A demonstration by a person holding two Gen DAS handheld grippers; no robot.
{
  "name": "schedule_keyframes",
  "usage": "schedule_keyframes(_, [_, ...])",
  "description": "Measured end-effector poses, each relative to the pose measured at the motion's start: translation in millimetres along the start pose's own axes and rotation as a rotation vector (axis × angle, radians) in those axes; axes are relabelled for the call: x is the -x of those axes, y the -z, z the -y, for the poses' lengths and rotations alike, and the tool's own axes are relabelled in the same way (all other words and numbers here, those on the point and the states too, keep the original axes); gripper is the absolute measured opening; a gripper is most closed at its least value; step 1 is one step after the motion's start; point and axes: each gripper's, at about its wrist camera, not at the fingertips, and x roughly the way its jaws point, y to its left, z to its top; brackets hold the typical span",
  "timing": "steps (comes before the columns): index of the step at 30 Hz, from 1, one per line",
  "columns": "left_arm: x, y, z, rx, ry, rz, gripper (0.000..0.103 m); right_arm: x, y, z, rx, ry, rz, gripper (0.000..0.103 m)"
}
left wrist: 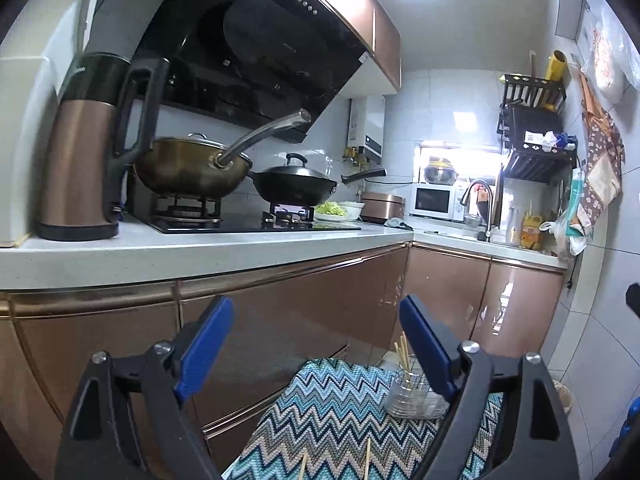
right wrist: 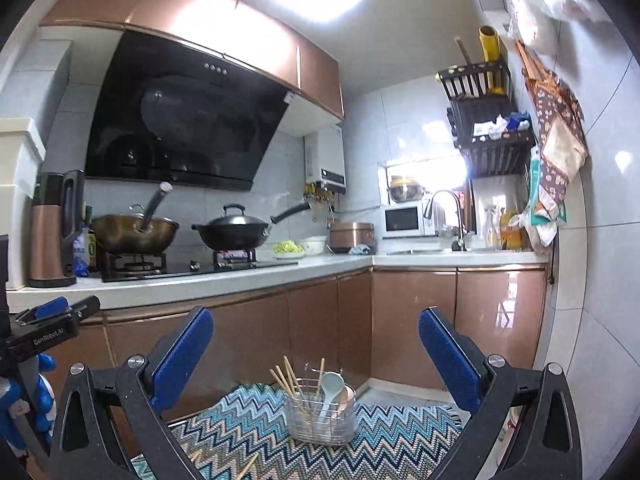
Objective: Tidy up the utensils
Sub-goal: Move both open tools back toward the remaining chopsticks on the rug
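Observation:
A wire utensil holder [right wrist: 322,416] stands on a zigzag-patterned cloth [right wrist: 248,420]. It holds several wooden chopsticks [right wrist: 286,380] and pale spoons [right wrist: 334,388]. Two loose chopsticks [right wrist: 248,466] lie on the cloth near the front. In the left wrist view the holder [left wrist: 414,394] sits partly behind the right finger, with two loose chopsticks [left wrist: 367,460] on the cloth [left wrist: 332,420]. My left gripper [left wrist: 316,344] is open and empty, above the cloth. My right gripper [right wrist: 316,354] is open and empty, above and in front of the holder.
Copper cabinet doors [right wrist: 320,320] stand behind the cloth under a white counter [right wrist: 200,280]. On it are a kettle [left wrist: 84,148], two woks [right wrist: 236,230] on a stove, a microwave [right wrist: 404,220] and a sink tap [right wrist: 448,212]. The left gripper's body [right wrist: 44,328] shows at left.

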Motion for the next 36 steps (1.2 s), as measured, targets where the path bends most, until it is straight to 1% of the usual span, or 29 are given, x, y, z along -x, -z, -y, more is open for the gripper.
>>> schedule_keyframes(1, [5, 0, -1, 0.000, -0.005, 0.004, 0.086, 5, 0, -1, 0.001, -0.003, 0.017, 0.103])
schedule_keyframes(3, [10, 1, -3, 0.000, -0.006, 0.008, 0.086, 21, -1, -5, -0.001, -0.004, 0.090, 0.103])
schedule_keyframes(5, [18, 2, -4, -0.003, -0.011, 0.013, 0.087, 30, -3, -6, -0.012, -0.009, 0.110, 0.103])
schedule_keyframes(8, [25, 3, -5, -0.012, -0.019, 0.017, 0.087, 39, -5, -4, -0.029, 0.004, 0.092, 0.103])
schedule_keyframes(12, [29, 11, -4, -0.026, -0.035, 0.003, 0.087, 50, -4, 2, -0.070, 0.032, 0.093, 0.103])
schedule_keyframes(17, [30, 19, 2, -0.038, -0.059, -0.009, 0.088, 52, 6, 7, -0.061, 0.067, 0.077, 0.103])
schedule_keyframes(23, [26, 32, 17, -0.093, -0.059, -0.033, 0.088, 42, 21, 15, -0.082, 0.062, 0.017, 0.103])
schedule_keyframes(28, [21, 39, 27, -0.122, -0.052, -0.049, 0.088, 36, 28, 20, -0.093, 0.060, -0.006, 0.103])
schedule_keyframes(36, [10, 48, 34, -0.147, -0.045, -0.066, 0.088, 25, 38, 31, -0.166, 0.046, -0.019, 0.103])
